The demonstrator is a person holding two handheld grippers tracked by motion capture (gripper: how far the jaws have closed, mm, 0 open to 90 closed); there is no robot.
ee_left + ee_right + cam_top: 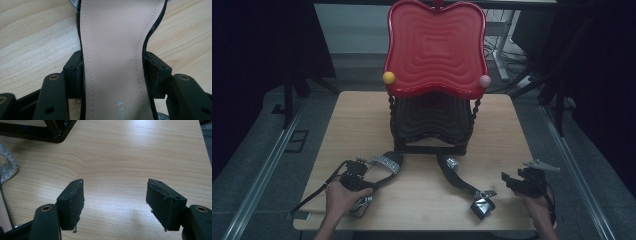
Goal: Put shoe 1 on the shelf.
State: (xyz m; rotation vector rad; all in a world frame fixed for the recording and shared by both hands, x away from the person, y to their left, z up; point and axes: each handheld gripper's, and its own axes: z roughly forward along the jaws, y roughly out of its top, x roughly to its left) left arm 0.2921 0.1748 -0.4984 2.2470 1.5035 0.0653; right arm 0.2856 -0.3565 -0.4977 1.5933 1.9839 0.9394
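Pale wooden table [422, 200], dim room: a person's left gripper [112, 65] is pinching the near sandal [113, 57] across its beige insole at the table's front left, pads touching both edges. The right gripper [115, 200], jaws spread and empty, is hovering over bare wood at the front right, the second sandal [464, 186] lying between them. A firm, centred squeeze, judged necessary, is keeping the shoe level for the two-tier stand [434, 50] behind.

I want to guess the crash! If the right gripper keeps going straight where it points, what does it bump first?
Probably nothing soon: ahead of the right gripper, with its jaws open, lies bare wooden table. The black rack base sits off to one side, likely missed.
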